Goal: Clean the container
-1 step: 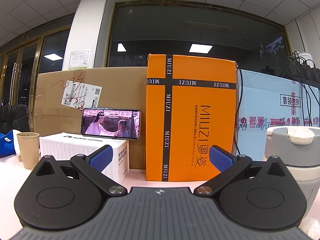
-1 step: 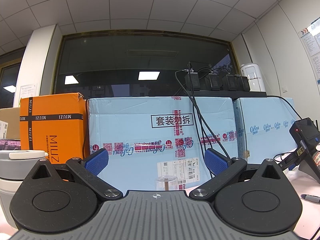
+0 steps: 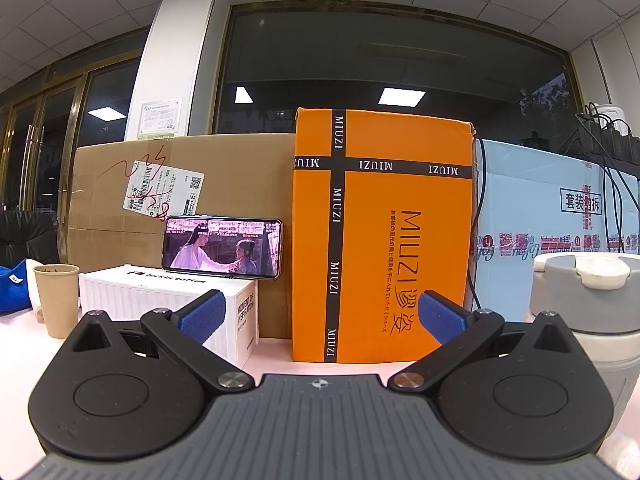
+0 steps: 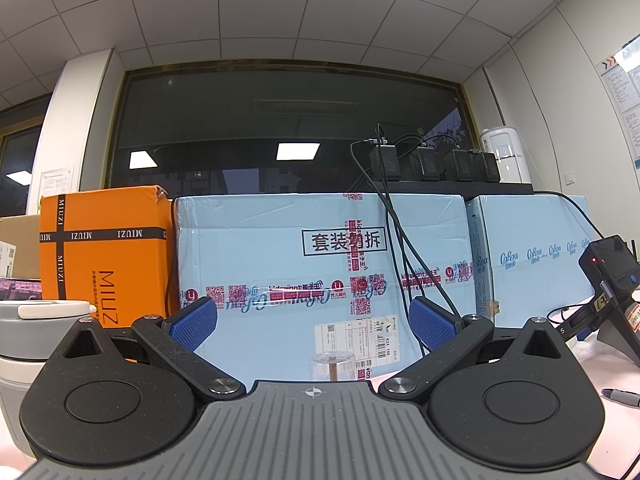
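A grey container [image 3: 592,320] with a grey lid and a white flip cap stands on the table, at the right edge of the left wrist view. It also shows at the left edge of the right wrist view, the container [image 4: 36,328] partly hidden behind the gripper body. My left gripper [image 3: 320,316] is open, with nothing between its blue pads, and faces an orange box. My right gripper [image 4: 314,320] is open and holds nothing. A small clear jar [image 4: 333,366] with a stick in it stands just ahead of it, low and partly hidden.
An orange MIUZI box [image 3: 380,236], a brown carton [image 3: 180,184] and light blue boxes [image 4: 320,264] wall off the back of the table. A phone [image 3: 222,248] leans on a white box [image 3: 168,296] beside a paper cup [image 3: 56,300]. At the right are a black device [image 4: 612,276] and a pen [image 4: 622,396].
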`<state>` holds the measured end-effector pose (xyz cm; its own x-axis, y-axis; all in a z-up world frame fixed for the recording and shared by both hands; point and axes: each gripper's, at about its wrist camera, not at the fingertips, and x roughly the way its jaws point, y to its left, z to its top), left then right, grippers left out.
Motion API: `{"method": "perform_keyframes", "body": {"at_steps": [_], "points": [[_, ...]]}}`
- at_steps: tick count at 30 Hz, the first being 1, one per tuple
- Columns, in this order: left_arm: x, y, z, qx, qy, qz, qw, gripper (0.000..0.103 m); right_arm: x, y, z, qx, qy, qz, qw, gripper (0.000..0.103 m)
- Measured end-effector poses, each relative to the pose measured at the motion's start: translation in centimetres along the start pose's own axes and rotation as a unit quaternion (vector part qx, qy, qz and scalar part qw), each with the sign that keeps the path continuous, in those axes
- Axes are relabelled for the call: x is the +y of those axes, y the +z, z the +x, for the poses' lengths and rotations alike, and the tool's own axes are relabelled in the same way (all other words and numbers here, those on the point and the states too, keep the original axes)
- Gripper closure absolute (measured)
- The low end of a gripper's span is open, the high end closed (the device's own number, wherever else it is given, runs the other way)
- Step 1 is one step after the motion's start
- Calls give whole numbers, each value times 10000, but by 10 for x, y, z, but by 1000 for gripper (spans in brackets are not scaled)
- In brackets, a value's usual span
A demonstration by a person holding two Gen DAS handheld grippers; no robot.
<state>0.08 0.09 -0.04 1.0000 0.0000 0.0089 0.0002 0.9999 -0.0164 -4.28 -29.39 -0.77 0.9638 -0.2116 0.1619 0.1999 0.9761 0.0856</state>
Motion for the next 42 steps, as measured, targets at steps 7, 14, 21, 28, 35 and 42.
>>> {"method": "perform_keyframes", "body": {"at_steps": [7,14,21,28,35,42], "points": [[4,-2,3,-3,-2,-19,10000,0,0,0,0,-9,0,3,10000,0],[4,-2,3,-6,5,-20,10000,0,0,2,1,-5,-3,11,10000,0],[4,-2,2,-3,16,-25,10000,0,0,1,1,-3,-2,13,10000,0],[3,-1,1,-2,33,-42,10000,0,0,-1,0,-3,-3,12,10000,0],[2,-1,1,-3,43,-48,10000,0,0,0,-2,-6,-3,13,10000,0],[1,-1,1,-2,55,-58,10000,0,0,1,-2,-6,-4,13,10000,0]]}}
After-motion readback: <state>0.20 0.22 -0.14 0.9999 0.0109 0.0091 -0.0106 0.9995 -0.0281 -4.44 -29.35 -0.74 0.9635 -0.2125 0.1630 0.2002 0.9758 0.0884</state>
